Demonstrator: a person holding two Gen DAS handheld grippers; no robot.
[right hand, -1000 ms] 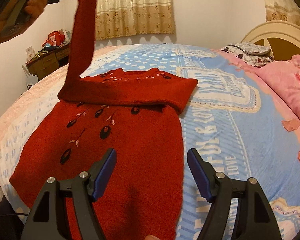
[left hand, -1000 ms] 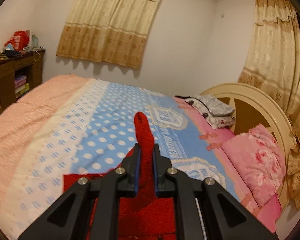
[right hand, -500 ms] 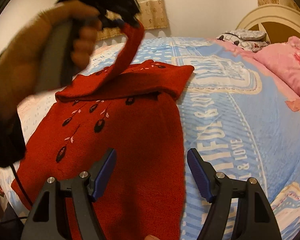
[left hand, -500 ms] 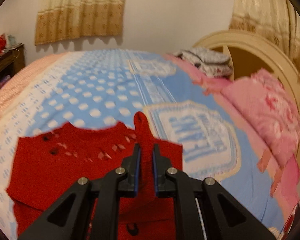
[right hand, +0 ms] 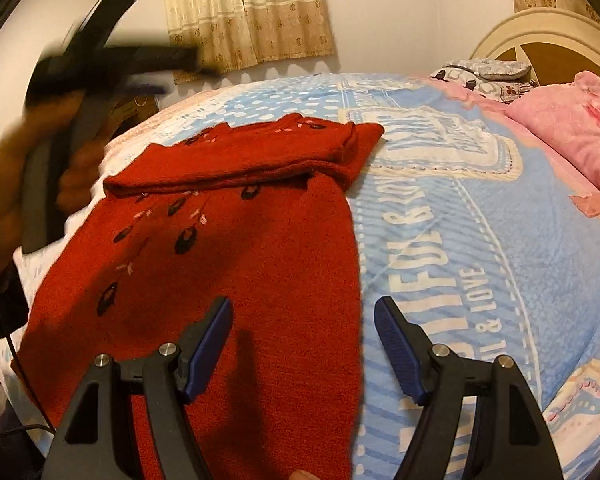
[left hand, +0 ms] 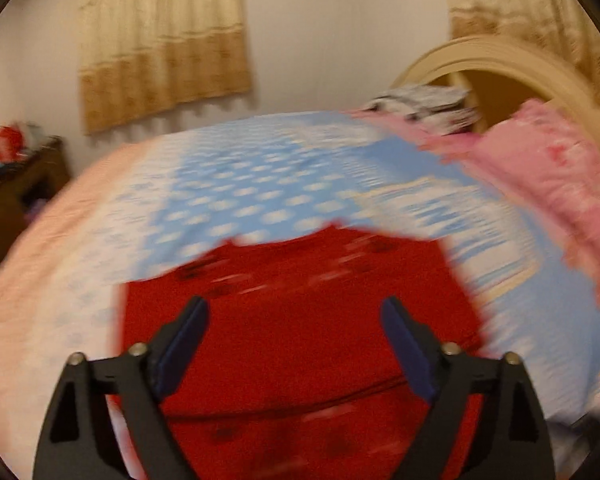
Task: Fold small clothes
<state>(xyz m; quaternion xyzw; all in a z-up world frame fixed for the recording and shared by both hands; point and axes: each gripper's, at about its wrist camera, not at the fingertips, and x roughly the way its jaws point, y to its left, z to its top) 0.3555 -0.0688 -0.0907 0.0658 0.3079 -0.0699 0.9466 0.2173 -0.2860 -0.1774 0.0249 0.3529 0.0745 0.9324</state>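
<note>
**Red knitted sweater with both sleeves laid across, hem fold yet to come**

Red knitted sweater [right hand: 236,264] with small dark embroidered leaves, spread face-up on the blue and white printed bedspread [right hand: 480,240], toward its left side; both sleeves lying crosswise in a band over the chest, the end of that band [right hand: 360,144] poking just past the right edge of the body; lower body and hem flat, nearest the right wrist camera.

Left gripper [left hand: 294,342] above the folded sleeve band, fingers spread wide and holding nothing; picture heavily blurred. Right gripper [right hand: 302,346] low over the sweater's right edge, fingers likewise wide apart and empty; left finger over red knit, right finger over bedspread.

By judgement, sleeve stage finished; bottom-to-top fold the likely remainder.

Possible trouble from here:
- sleeve band sliding off or opening out if the hem is lifted fast, loose knit having little grip on itself;
- bedspread pinched together with the hem if a finger digs too deep at the edge, soft blanket bunching easily;
- lopsided fold if only one corner of the hem is taken, thick knit sagging and twisting under its own weight;
- overhanging sleeve end left sticking out of the finished packet unless tucked in first.

Pink floral pillows [right hand: 572,132] at the cream headboard [right hand: 540,40] well apart, no obstacle.
</note>
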